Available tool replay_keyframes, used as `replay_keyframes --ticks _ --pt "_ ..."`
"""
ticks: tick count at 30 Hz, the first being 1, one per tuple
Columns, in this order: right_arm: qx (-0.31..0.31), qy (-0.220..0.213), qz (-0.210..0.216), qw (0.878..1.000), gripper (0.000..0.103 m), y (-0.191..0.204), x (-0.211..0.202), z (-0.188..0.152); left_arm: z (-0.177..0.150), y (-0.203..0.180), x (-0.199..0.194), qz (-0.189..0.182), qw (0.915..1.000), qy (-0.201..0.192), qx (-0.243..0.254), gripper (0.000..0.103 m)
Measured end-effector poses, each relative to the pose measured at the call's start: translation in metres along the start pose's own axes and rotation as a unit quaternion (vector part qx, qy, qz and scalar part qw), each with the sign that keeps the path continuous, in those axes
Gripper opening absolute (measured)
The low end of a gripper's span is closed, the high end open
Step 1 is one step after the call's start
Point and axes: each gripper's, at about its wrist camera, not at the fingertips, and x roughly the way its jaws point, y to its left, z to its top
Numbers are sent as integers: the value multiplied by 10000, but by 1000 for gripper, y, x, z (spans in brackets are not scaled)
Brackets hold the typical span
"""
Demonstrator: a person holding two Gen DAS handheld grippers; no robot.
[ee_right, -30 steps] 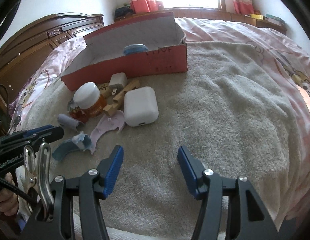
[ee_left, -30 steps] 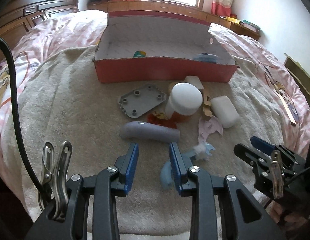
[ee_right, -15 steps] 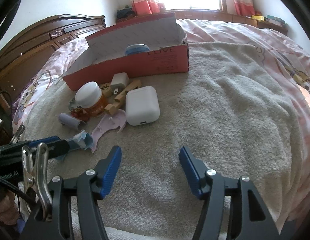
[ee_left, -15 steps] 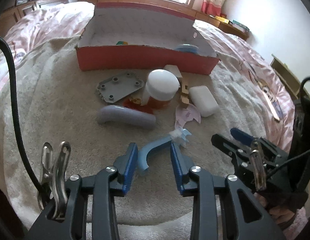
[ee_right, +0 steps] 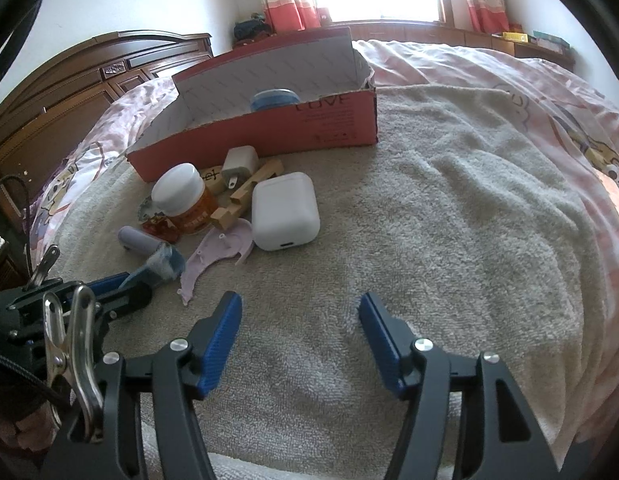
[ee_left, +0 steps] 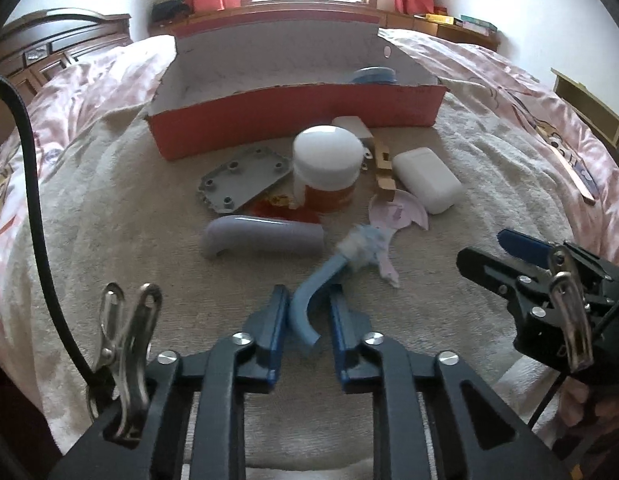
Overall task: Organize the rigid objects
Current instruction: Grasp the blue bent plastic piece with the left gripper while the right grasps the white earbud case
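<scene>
Blue curved tube point(ee_left: 309, 304) now seated between the fingers of the left gripper point(ee_left: 307, 320), both pads closed against its bend; frayed white end point(ee_left: 359, 246) pointing up and away toward the pile. Half a second ago merely framed by wider fingers; one second ago lying off to the right of them. Grip judged complete, so transfer to the red box point(ee_left: 293, 120) is the likely next stage.

Left to right on the towel point(ee_left: 109, 208): grey plate point(ee_left: 243, 178) with holes, lilac tube point(ee_left: 265, 236) lying flat, white-capped jar point(ee_left: 327, 168) upright, wooden pieces point(ee_left: 383, 168), pink flat part point(ee_left: 397, 216) just beside the tube's frayed end, white case point(ee_left: 427, 180). No change among these against the earlier views.

Red box standing open beyond the pile, blue round lid point(ee_left: 373, 76) inside at its right end.

Right gripper point(ee_right: 299, 332) spread wide over bare towel, holding nothing, posture as before. Pink flat part close to the frayed end; snagging judged possible on lift.
</scene>
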Motion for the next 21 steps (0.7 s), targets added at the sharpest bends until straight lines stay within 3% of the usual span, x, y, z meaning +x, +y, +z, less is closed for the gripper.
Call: replay_keyframes --ticks 9,21 --pt "-78 71 -77 9999 65 2 2 6 -2 33 -3 303 9981 -61 -528 14" --pt "-22 131 -67 9999 64 3 29 46 -6 41 -3 213 9975 -94 -663 14"
